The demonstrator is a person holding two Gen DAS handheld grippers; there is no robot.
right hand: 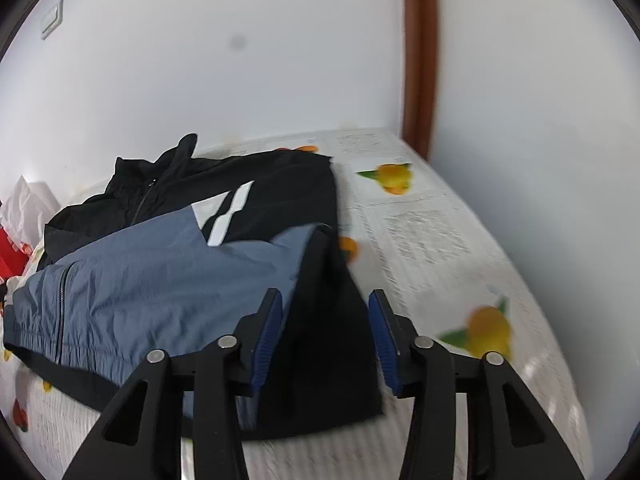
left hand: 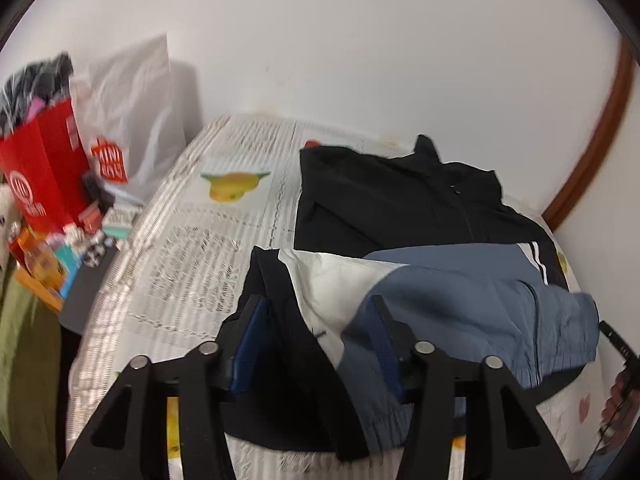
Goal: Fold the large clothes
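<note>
A black, blue-grey and white jacket (left hand: pixel 420 240) lies on a bench (left hand: pixel 192 248) covered in a cloth printed with text blocks and yellow fruit. Its hem half is turned up over the chest, collar toward the white wall.

At the far left, off the bench edge, stand a red paper bag (left hand: pixel 44 172) stuffed with dark items and a white plastic bag (left hand: pixel 132 120), with small boxes and bottles below them. They sit well apart from the jacket and do not seem to block a fold. A green cloth (left hand: pixel 24 360) hangs at the left border.

The left tongs (left hand: pixel 316 320) stand partly open over the jacket's near-left corner, where dark fabric and white lining bunch up; cloth lies between the blue pads, but the pads do not appear to press on it.

The right tongs (right hand: pixel 326 312) are likewise partly open above the near-right corner, black fabric between the pads, apparently not gripped.

Likely risks: the thin, slippery-looking fabric could slide back or spring open once left alone, since the left corner already sits rumpled with lining exposed. A pad could snag a layer as it pulls away and drag the fold askew.

At the right, a brown wooden frame (right hand: pixel 418 52) runs up the wall beside the bench, clear of the jacket.
</note>
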